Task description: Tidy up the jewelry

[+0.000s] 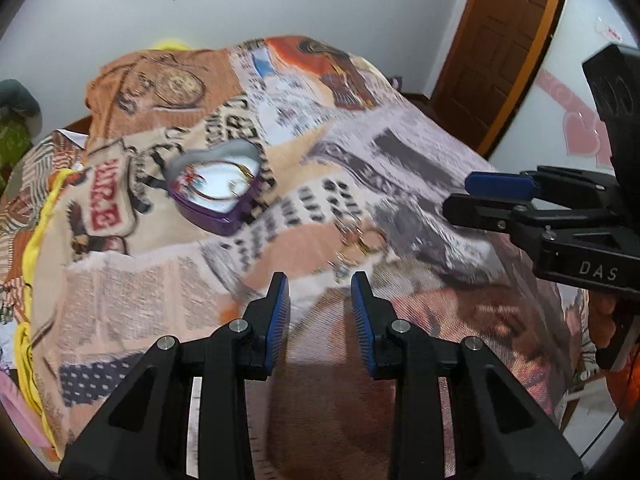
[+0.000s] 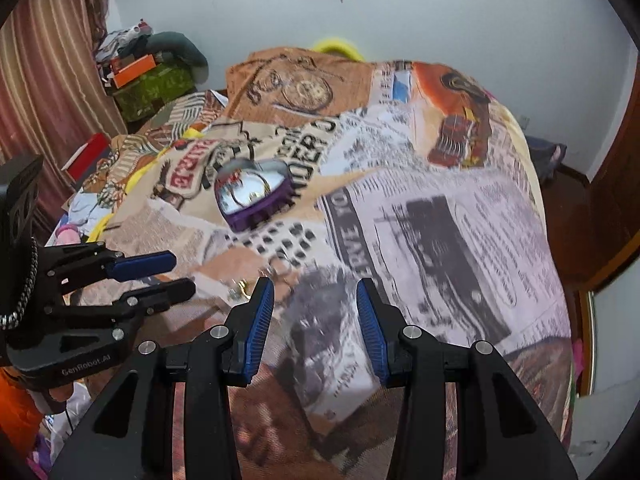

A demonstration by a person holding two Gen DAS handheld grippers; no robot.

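Note:
A purple heart-shaped tin (image 1: 218,188) lies open on the printed bedspread, with gold bangles inside it; the right wrist view shows the tin (image 2: 252,192) too. Loose gold jewelry (image 1: 356,240) lies blurred on the cloth, just beyond my left gripper (image 1: 320,280). That gripper is open, with nothing between its blue pads. My right gripper (image 2: 314,284) is also open and empty. The jewelry (image 2: 256,276) sits just left of its left fingertip. Each gripper appears in the other's view: the right gripper (image 1: 460,194) at the right side, the left gripper (image 2: 182,272) at the left.
The bedspread (image 2: 420,208) covers a rounded bed. Yellow cloth (image 1: 32,248) runs along its left edge. A wooden door (image 1: 504,40) stands at the far right, and a striped curtain (image 2: 44,80) with a cluttered pile (image 2: 148,76) at the far left.

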